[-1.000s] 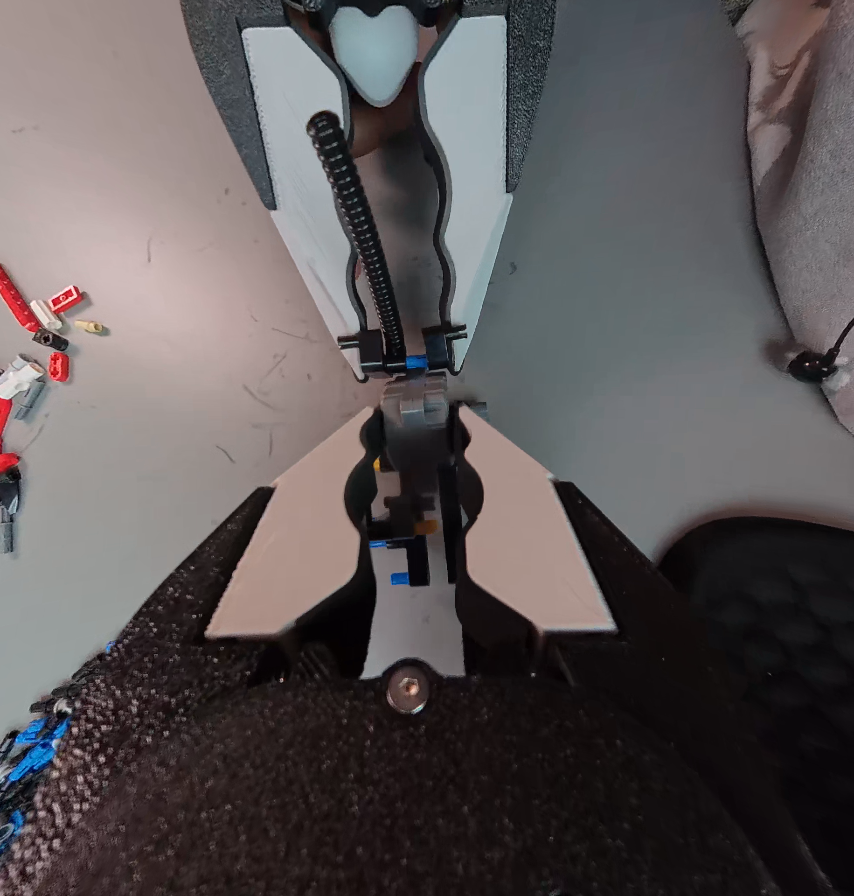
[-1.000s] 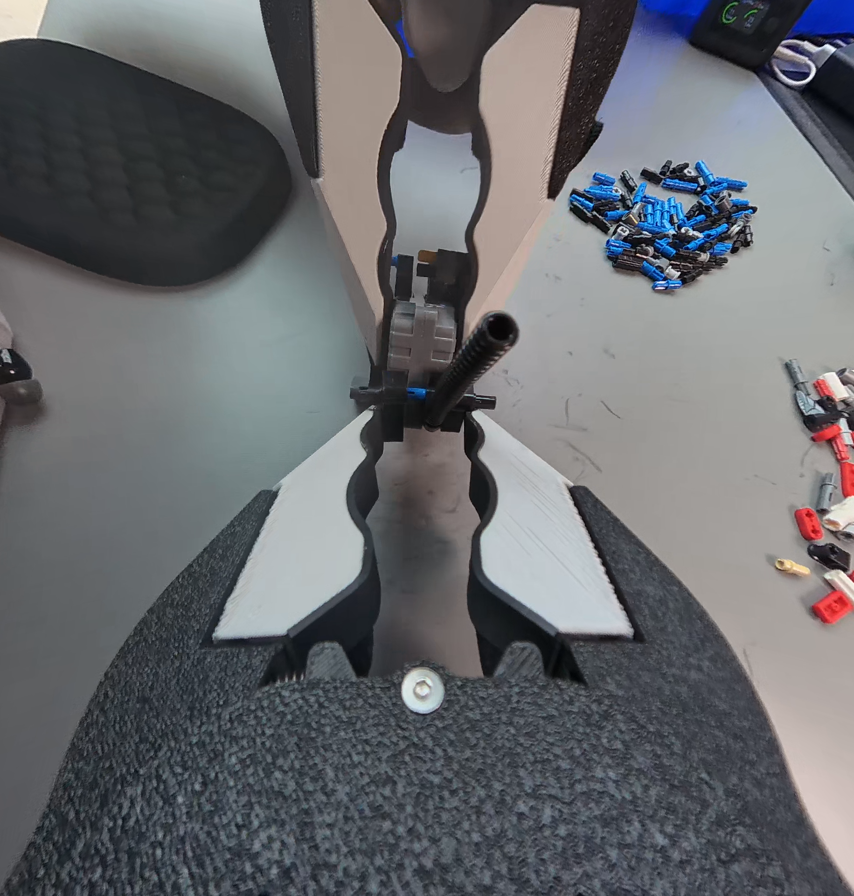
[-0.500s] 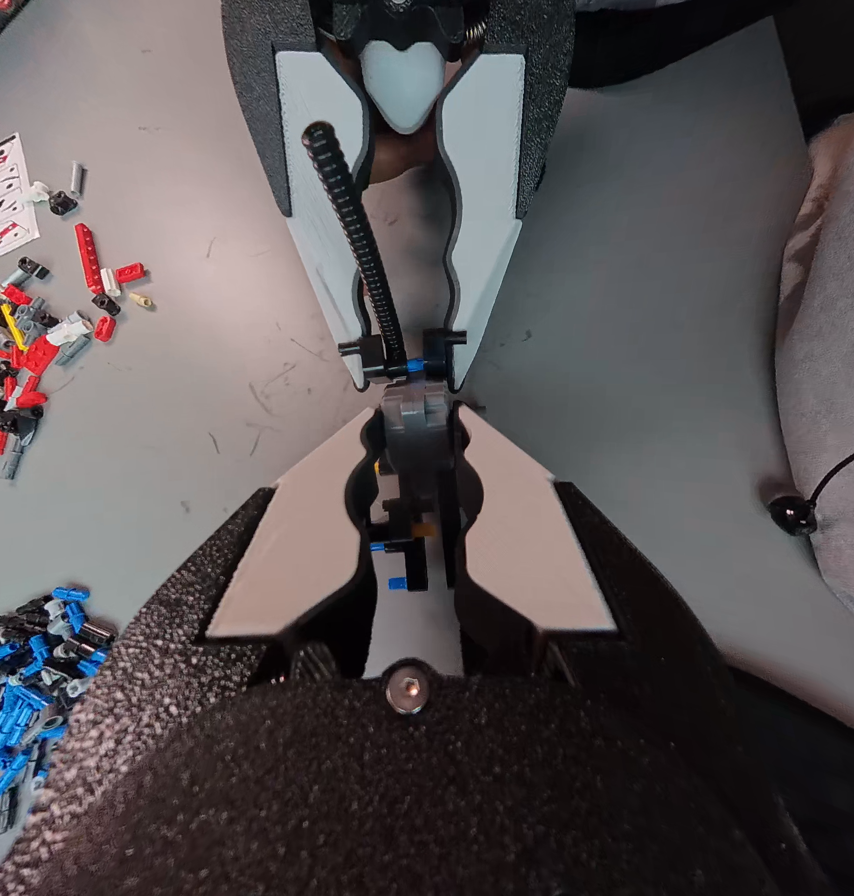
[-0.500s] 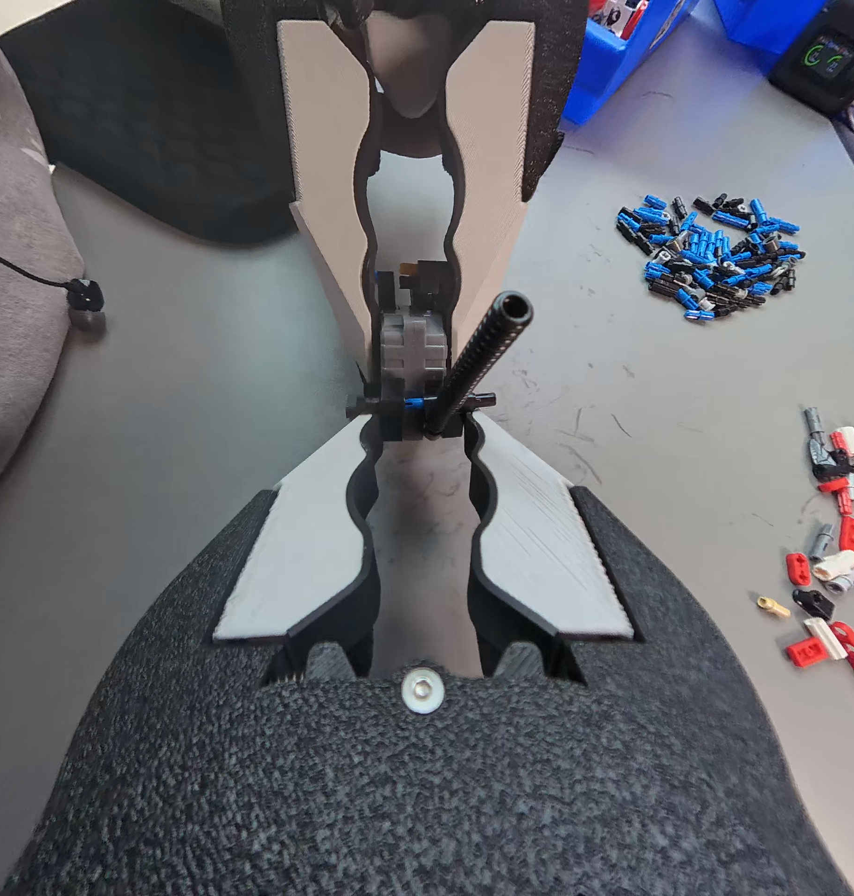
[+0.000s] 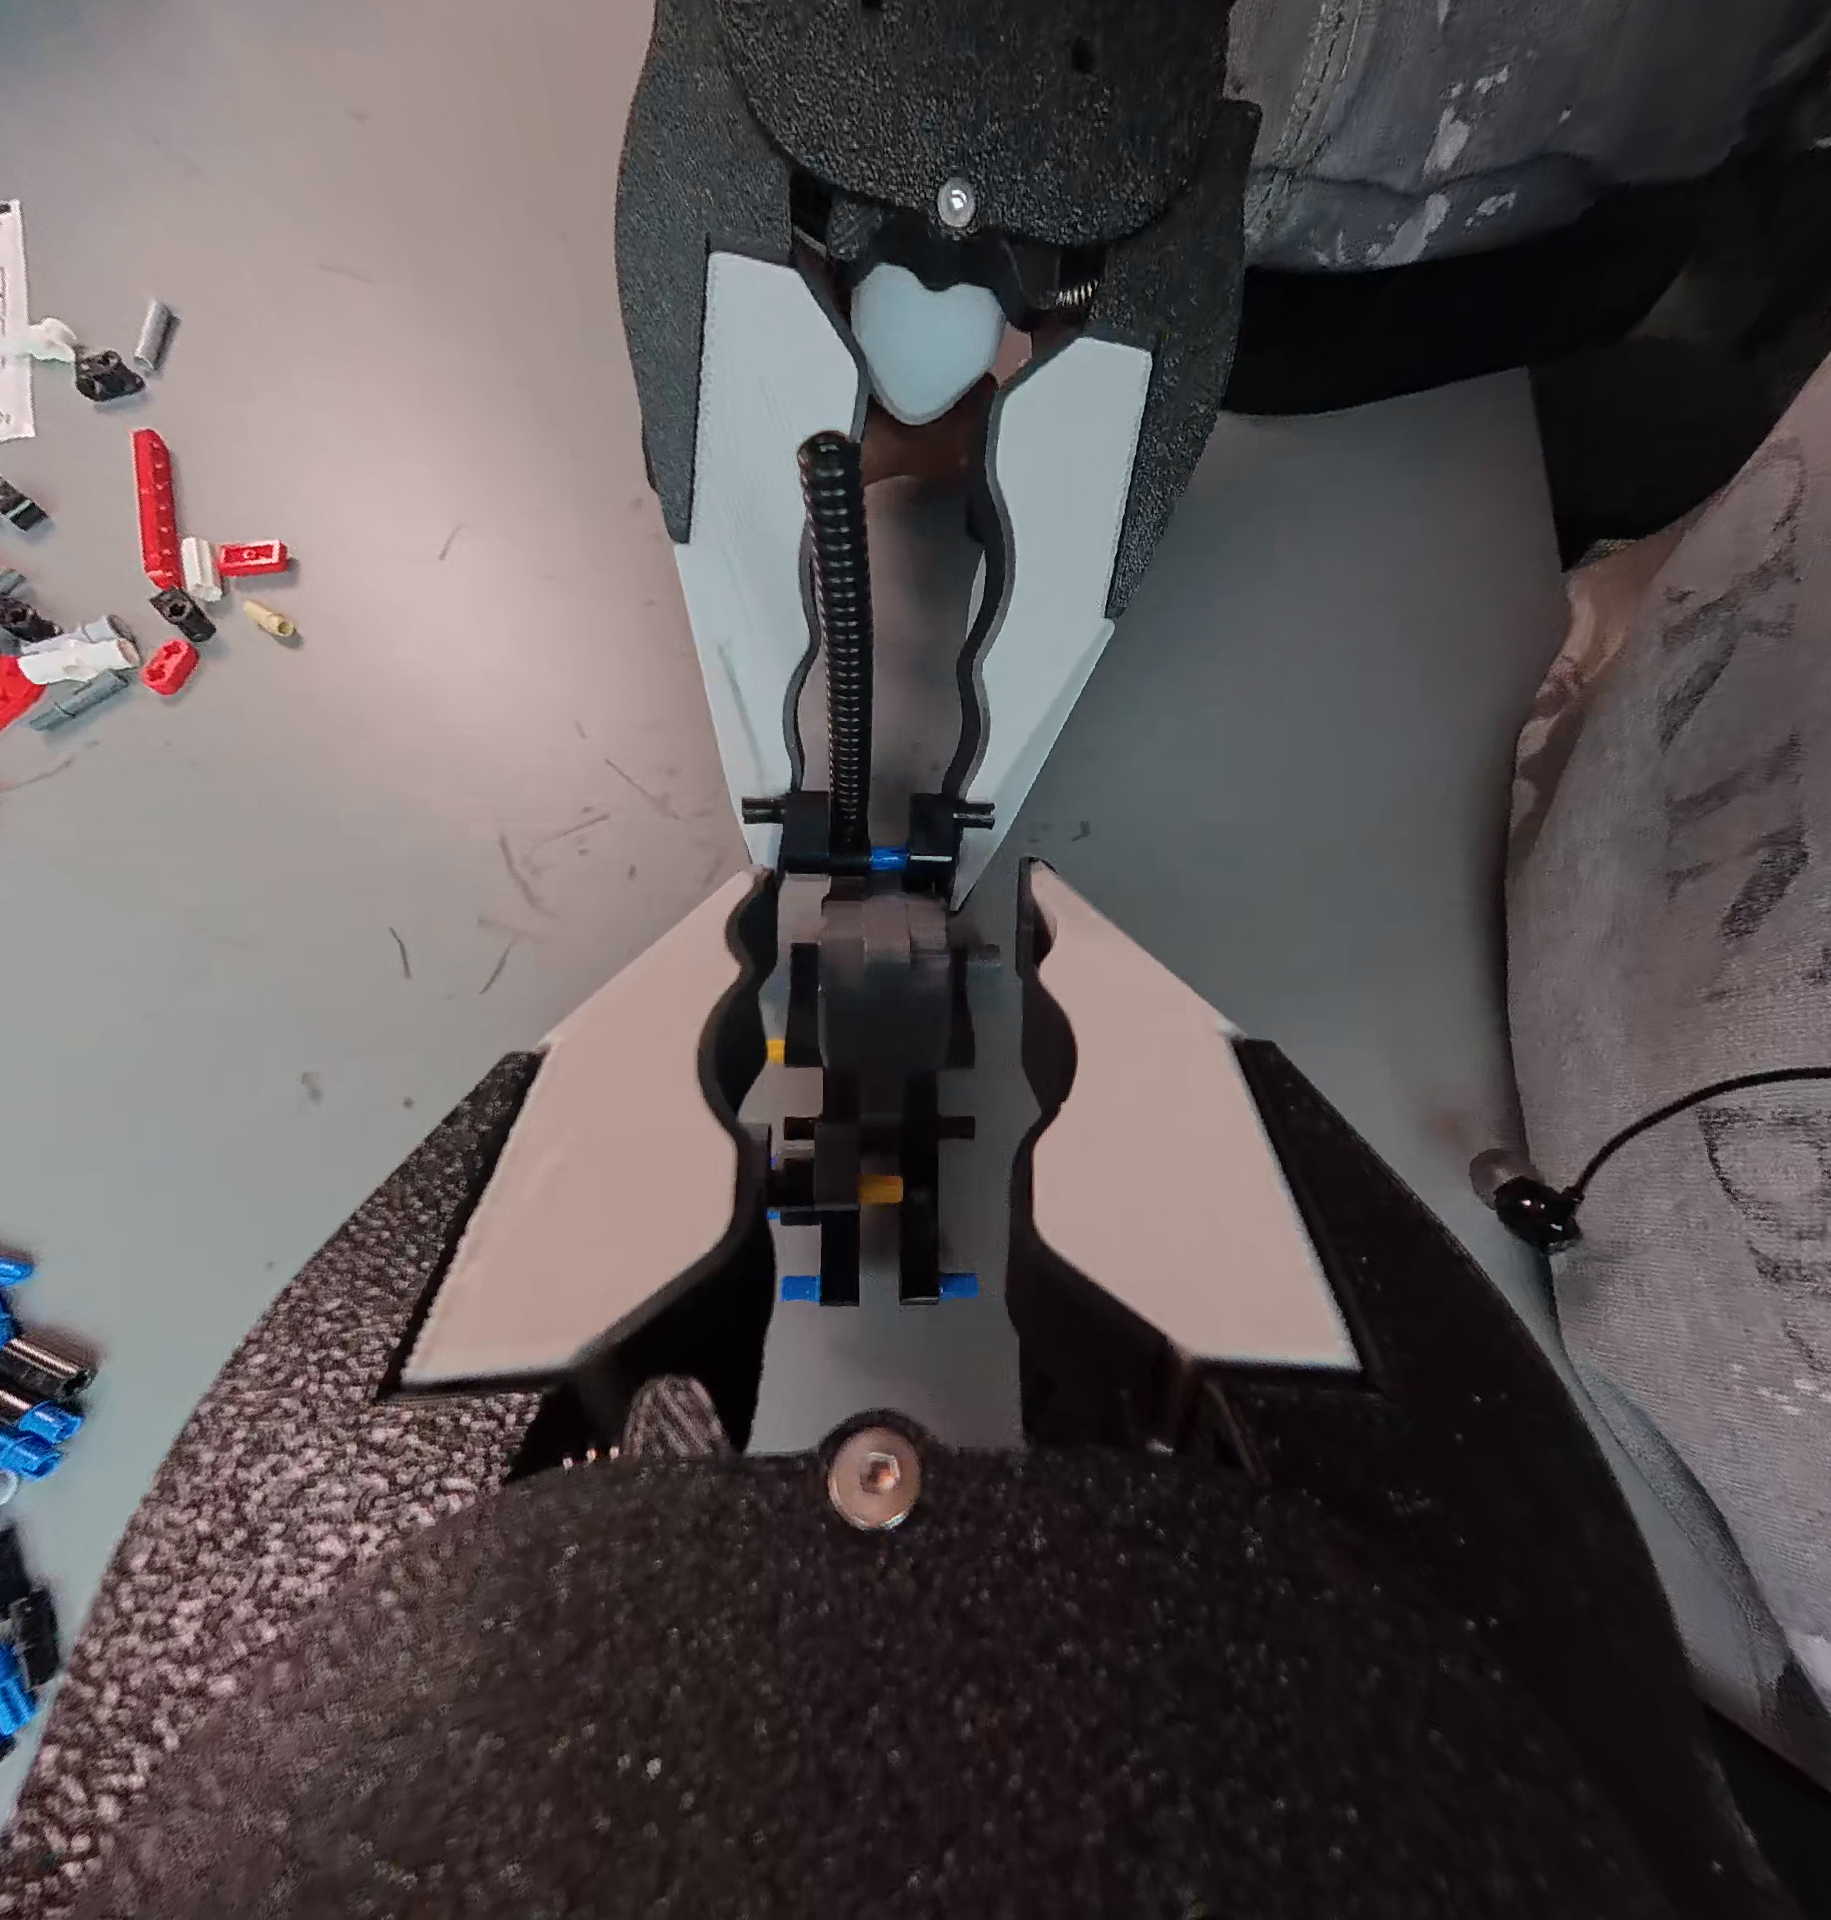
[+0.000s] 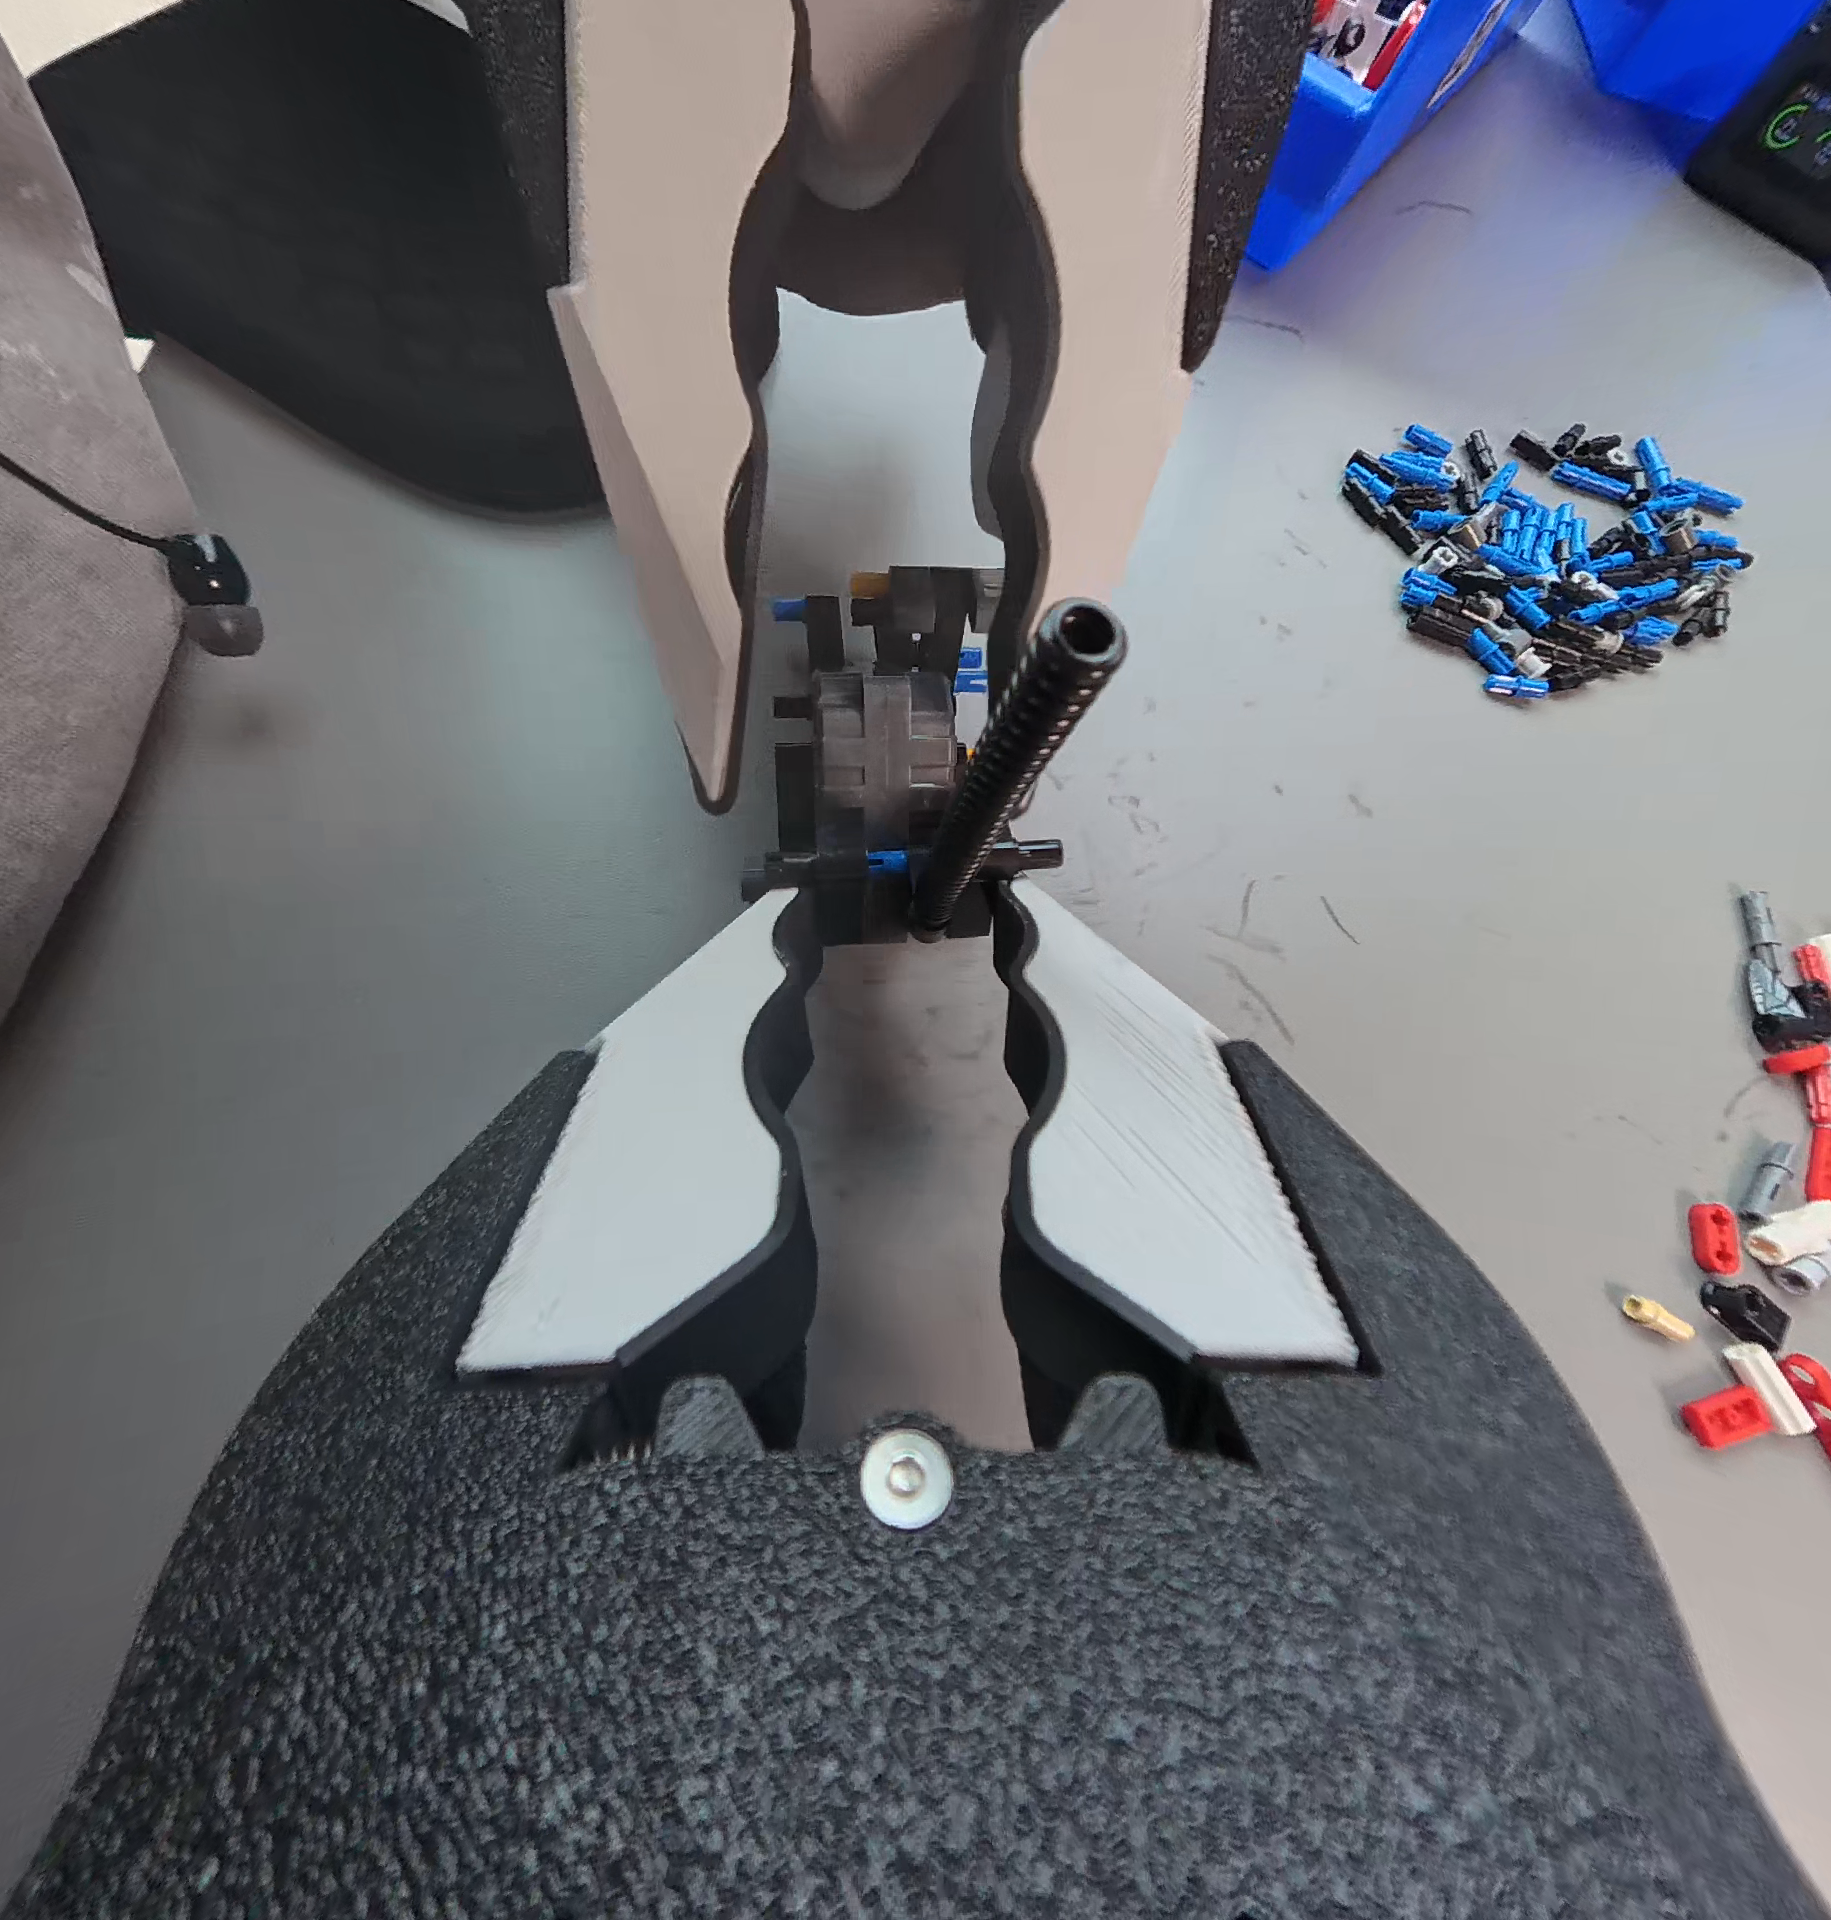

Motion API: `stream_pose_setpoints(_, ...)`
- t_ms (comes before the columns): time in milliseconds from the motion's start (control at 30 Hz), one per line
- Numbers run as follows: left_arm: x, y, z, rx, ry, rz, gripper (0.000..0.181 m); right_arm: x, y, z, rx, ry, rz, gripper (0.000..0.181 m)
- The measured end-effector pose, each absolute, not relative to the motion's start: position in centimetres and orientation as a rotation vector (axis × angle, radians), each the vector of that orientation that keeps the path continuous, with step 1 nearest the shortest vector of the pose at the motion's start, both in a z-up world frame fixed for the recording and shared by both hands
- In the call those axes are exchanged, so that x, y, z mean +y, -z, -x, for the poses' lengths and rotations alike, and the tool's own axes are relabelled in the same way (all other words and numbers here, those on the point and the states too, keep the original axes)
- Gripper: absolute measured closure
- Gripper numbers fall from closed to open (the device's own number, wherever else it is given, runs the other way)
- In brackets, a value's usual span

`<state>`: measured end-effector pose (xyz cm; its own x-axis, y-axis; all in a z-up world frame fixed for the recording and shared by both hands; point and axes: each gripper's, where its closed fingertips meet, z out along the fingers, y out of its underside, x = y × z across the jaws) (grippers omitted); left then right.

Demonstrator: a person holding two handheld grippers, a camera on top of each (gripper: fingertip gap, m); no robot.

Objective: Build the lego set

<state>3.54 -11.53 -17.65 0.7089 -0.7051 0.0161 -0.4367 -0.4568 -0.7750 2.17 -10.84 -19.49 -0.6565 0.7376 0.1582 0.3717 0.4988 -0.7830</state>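
**A:** Where's the build?

**B:** The assembly (image 5: 885, 997) sits at the centre of both views, between the two grippers, over the table (image 5: 371, 935). I can't tell whether it touches the table. It is a grey round block on black beams with blue and yellow pin ends. A black ribbed hose (image 5: 843, 644) sticks out of its far end, pointing to the top of the left view.

**A:** Who has it?

**B:** The right gripper (image 6: 895, 914) is clenched on the black cross-piece at the hose end. The left gripper (image 5: 895, 883) stands released. Its fingers flank the assembly with a gap on each side and touch nothing.

**A:** So which step is this?

**B:** I'd say a changeover. The sub-build rests in the right grip alone, which frees the left to take a new hold or fetch a piece.

**A:** And the next move?

**B:** Probably a fetch. The blue and black pins (image 6: 1545, 561) lie at the upper right of the right view. The red, white and grey loose parts (image 6: 1815, 1174) are at its right edge. The left needs to back straight off along the beams so it doesn't snag the side pins. The right has to hold firm, because the cross-piece is narrow and the long assembly could pivot in it.
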Motion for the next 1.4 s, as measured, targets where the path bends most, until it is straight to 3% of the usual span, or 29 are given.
stream_pose_setpoints(300,-10.9,18.5,-4.0,0.934,0.404,2.174,0.141,-11.2,19.6,-2.5,-2.260,-1.023,0.909,0.149)
stream_pose_setpoints(367,-11.0,18.4,-4.1,0.926,0.432,2.148,0.150,-11.3,19.6,-2.7,-2.260,-1.045,0.907,0.148)
stream_pose_setpoints(1400,-12.9,17.9,-4.5,0.953,0.510,1.932,0.152,-13.2,19.1,-3.3,-2.242,-1.141,0.866,0.148)
